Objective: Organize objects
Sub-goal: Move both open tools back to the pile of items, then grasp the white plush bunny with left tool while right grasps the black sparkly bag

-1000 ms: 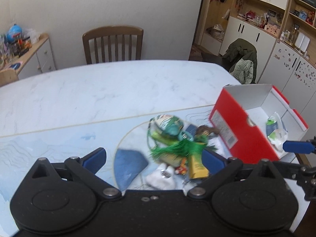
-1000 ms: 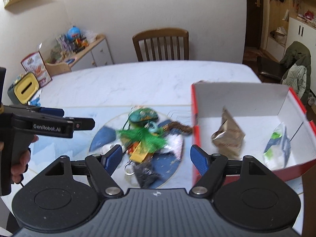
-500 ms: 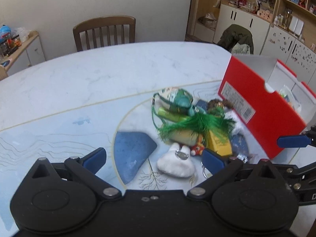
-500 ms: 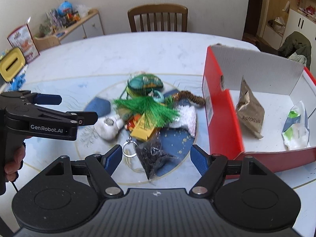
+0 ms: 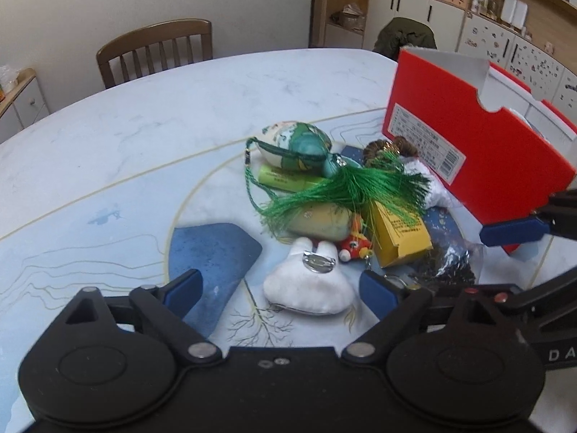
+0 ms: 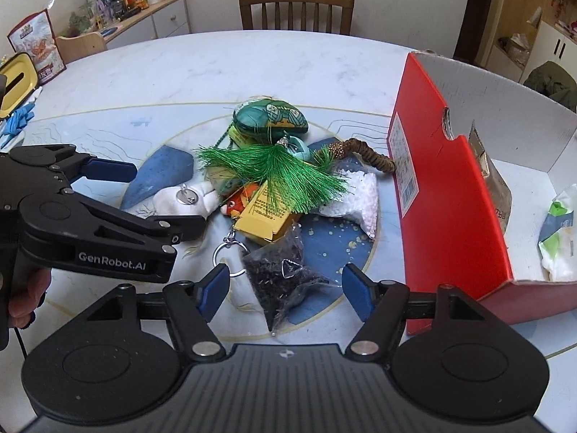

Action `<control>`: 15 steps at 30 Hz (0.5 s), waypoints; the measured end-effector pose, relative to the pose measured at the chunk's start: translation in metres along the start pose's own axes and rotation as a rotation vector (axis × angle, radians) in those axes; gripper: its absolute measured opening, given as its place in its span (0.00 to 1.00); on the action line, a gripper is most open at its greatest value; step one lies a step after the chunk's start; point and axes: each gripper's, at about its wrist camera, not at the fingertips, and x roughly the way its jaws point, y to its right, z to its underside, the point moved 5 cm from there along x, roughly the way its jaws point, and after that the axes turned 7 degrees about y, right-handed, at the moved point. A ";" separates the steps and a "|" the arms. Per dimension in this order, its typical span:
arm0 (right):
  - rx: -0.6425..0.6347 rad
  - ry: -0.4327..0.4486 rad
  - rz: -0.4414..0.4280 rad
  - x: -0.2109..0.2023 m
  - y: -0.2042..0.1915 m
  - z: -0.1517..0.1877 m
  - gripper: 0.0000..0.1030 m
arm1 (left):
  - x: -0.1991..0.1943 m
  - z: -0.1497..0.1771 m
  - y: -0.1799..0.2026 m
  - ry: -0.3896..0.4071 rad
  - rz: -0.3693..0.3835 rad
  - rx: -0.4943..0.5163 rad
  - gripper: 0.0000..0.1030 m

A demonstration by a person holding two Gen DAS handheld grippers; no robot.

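Observation:
A pile of small items lies on the table's blue round pattern: a green tasselled pouch [image 5: 299, 144] [image 6: 270, 121], a white plush with a metal pin [image 5: 306, 285] [image 6: 184, 198], a yellow carton [image 5: 396, 234] [image 6: 263, 216] and a clear bag of dark bits [image 6: 285, 278]. My left gripper [image 5: 281, 290] is open, low over the table, with the white plush between its fingers. My right gripper [image 6: 285, 285] is open around the dark bag. To the right stands the red box [image 5: 468, 151] [image 6: 450, 198], holding a brown packet [image 6: 494, 180] and a green-white packet [image 6: 559, 227].
A bag of white beads [image 6: 357, 198], a brown coiled piece [image 6: 371, 155], a key ring [image 6: 227, 256] and a small red toy [image 5: 355, 245] sit in the same pile. A wooden chair [image 6: 295, 11] stands at the table's far side. A yellow container [image 6: 18, 79] is at the far left.
Both grippers have come down and closer to the pile. The left now frames the white plush and the right frames the dark bag. Both stayed open.

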 end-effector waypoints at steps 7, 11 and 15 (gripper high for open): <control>-0.010 -0.009 -0.010 0.005 -0.002 0.000 0.55 | 0.005 0.004 0.003 -0.016 0.014 0.015 0.73; -0.021 -0.005 -0.016 0.004 -0.005 -0.001 0.46 | 0.004 0.004 0.005 -0.012 0.023 0.021 0.63; -0.024 -0.006 -0.018 0.001 -0.006 0.000 0.35 | 0.003 0.003 0.004 -0.009 0.022 0.017 0.49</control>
